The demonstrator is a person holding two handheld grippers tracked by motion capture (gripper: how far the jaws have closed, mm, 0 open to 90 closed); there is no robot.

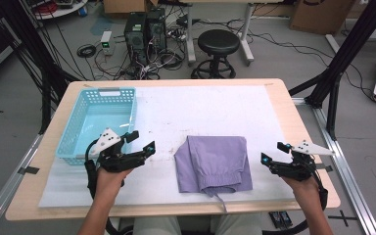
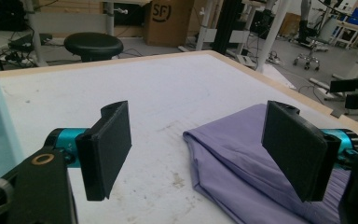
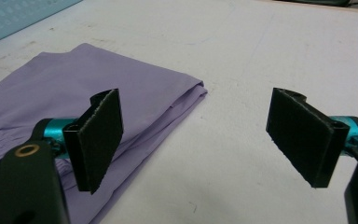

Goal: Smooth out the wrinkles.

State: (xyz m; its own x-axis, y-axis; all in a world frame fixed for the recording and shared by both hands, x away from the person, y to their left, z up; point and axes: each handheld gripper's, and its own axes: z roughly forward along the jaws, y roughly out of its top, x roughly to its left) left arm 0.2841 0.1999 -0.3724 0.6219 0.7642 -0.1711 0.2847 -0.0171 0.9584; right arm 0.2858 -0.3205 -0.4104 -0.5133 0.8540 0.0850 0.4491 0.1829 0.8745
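- A light blue perforated basket (image 1: 85, 147) is set at the left of the bench (image 1: 274, 85), on the white mat (image 1: 215, 107); nothing is seen inside it.
- The left gripper (image 1: 143, 142) is held just beside the basket's near right corner, above the mat. Its jaws are spread wide, with nothing between them.
- A folded purple garment (image 1: 214, 164) lies flat on the mat, near the front edge and between the two grippers. An elastic waistband and a drawstring are seen at its near end.
- The garment is judged light, soft and limp; sagging and unfolding are to be expected when it is lifted. A hold on both side edges, through all layers, is advised.
- The right gripper (image 1: 275, 152) is held just right of the garment, apart from it. Its jaws are likewise wide and empty.
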